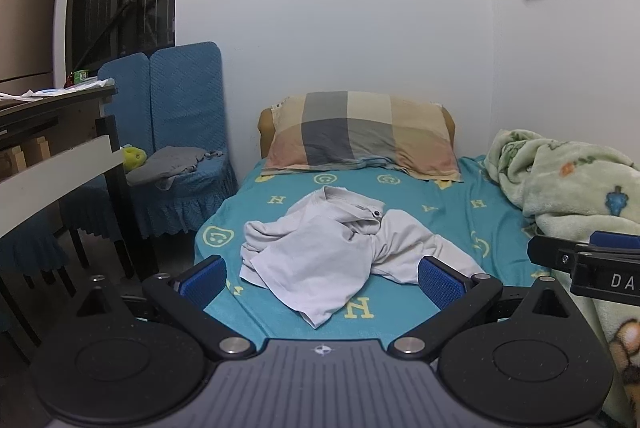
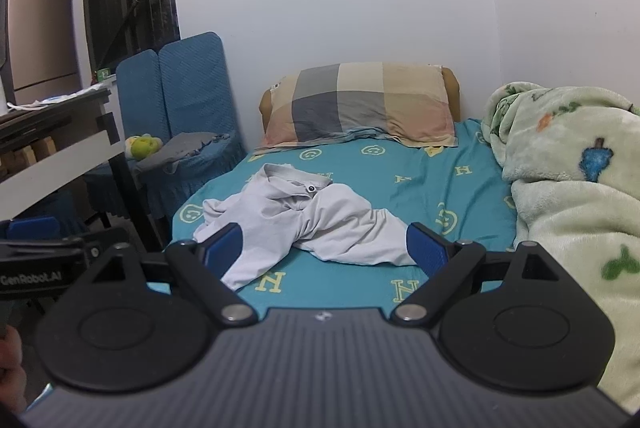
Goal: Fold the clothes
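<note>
From the left wrist cam, the left hand-held gripper (image 1: 322,277) has its blue pads spread wide with nothing between them, hovering short of the crumpled light grey trousers (image 1: 340,248) lying mid-bed on the teal sheet (image 1: 440,224); a plaid pillow (image 1: 362,134) sits at the head. Right wrist cam: the right hand-held gripper (image 2: 325,246) is spread apart too, gripping nothing; the trousers (image 2: 304,220) are just ahead, with a fleecy green blanket (image 2: 572,188) bunched along the right.
</note>
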`<state>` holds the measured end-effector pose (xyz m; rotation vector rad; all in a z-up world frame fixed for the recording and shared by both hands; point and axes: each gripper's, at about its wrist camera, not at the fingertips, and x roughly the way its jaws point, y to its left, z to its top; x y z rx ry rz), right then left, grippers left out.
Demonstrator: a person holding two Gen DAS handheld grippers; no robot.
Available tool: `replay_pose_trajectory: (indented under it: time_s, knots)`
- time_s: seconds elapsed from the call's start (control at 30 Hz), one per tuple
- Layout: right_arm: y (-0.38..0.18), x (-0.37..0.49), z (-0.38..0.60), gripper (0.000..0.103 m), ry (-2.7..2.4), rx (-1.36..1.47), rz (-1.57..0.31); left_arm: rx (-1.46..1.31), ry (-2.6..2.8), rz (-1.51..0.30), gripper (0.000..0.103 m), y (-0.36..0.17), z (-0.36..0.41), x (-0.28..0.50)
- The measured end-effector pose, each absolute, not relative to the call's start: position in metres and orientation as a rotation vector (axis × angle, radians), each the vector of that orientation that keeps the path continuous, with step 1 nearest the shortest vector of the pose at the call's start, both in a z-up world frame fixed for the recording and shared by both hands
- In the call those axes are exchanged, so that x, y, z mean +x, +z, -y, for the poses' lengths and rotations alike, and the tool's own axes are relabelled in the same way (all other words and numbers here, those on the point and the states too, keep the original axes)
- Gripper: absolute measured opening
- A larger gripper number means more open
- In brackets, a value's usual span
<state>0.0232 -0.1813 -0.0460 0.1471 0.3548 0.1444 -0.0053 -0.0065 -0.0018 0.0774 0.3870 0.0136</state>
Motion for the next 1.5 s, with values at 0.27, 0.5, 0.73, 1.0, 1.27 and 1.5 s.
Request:
replay_pose_trajectory:
  time_s: [0.27,0.5,0.73,1.0,1.27,1.5]
  knots:
    - [-0.052,0.019,0.179,0.090,0.149,0.128,-0.336,0.075,-0.006,-0.408,0.103,-0.007,0.006,-0.007]
    - [-0.055,0.021,0.177,0.090,0.147,0.119,-0.372,0.075,-0.008,-0.414,0.103,-0.006,0.005,-0.008]
    - [-0.056,0.018,0.174,0.090,0.148,0.117,-0.370,0.084,-0.004,-0.417,0.103,-0.005,0.005,-0.010]
    - [-0.057,0.018,0.174,0.090,0.144,0.119,-0.369,0.084,-0.009,-0.428,0.103,-0.006,0.006,-0.010]
    - [-0.058,0.017,0.174,0.090,0.142,0.117,-0.367,0.085,-0.002,-0.430,0.103,-0.007,0.006,-0.010]
    - [-0.056,0.015,0.176,0.090,0.136,0.123,-0.365,0.090,-0.007,-0.434,0.103,-0.010,0.002,-0.002]
